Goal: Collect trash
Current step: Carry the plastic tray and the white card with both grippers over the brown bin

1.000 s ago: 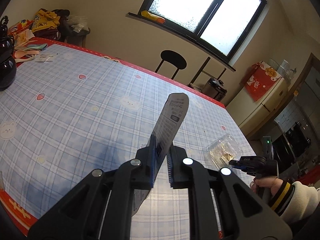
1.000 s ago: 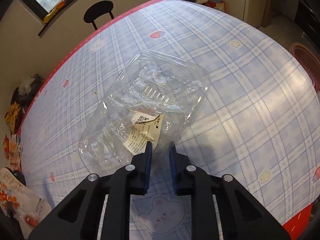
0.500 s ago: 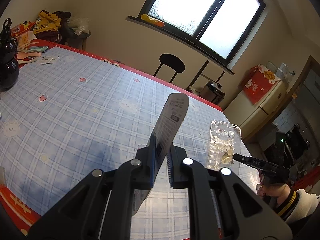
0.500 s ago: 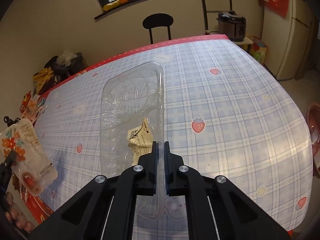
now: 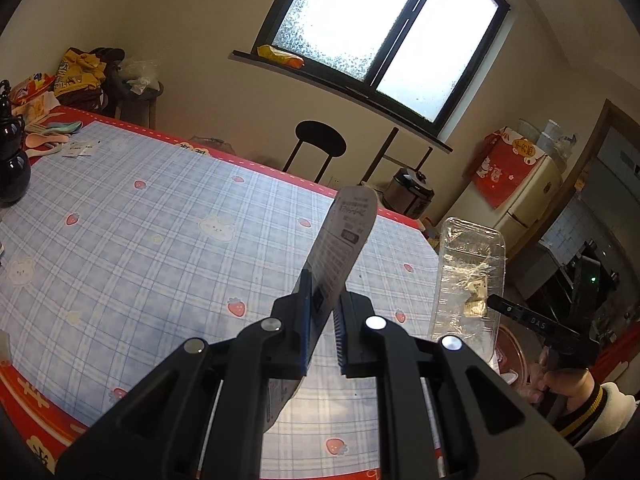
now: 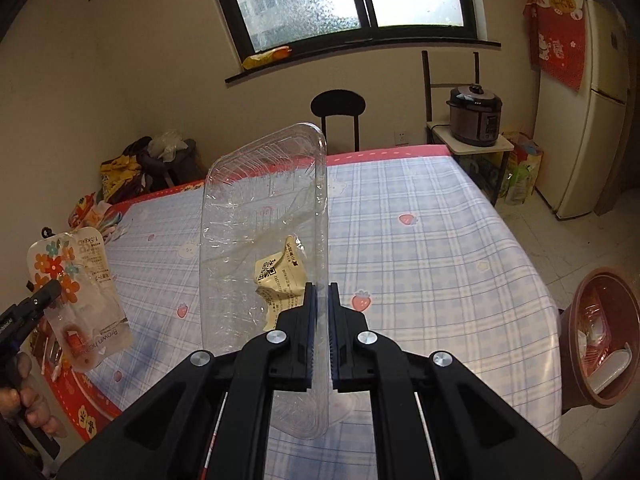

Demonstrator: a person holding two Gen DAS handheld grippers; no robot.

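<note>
My left gripper [image 5: 322, 324] is shut on a flat printed snack wrapper [image 5: 344, 244] that stands up edge-on above the blue checked tablecloth [image 5: 160, 248]. The same wrapper [image 6: 76, 300], with orange flowers on its face, shows at the left of the right wrist view. My right gripper [image 6: 322, 332] is shut on the rim of a clear plastic clamshell tray [image 6: 260, 240], lifted off the table and standing upright; a crumpled paper label [image 6: 280, 276] lies inside it. From the left wrist view the tray [image 5: 470, 276] hangs at the right beside the table's edge.
A brown bin [image 6: 596, 344] with trash inside stands on the floor at the table's right. A black chair [image 6: 338, 108], a rice cooker [image 6: 474, 114] and a fridge [image 6: 592, 112] are beyond the table. A dark jug [image 5: 12, 160] and packets sit at the far left corner.
The right gripper closed on the clear tray's rim, lifted it off the table and rolled it upright. The left gripper rose with the wrapper still in it.
</note>
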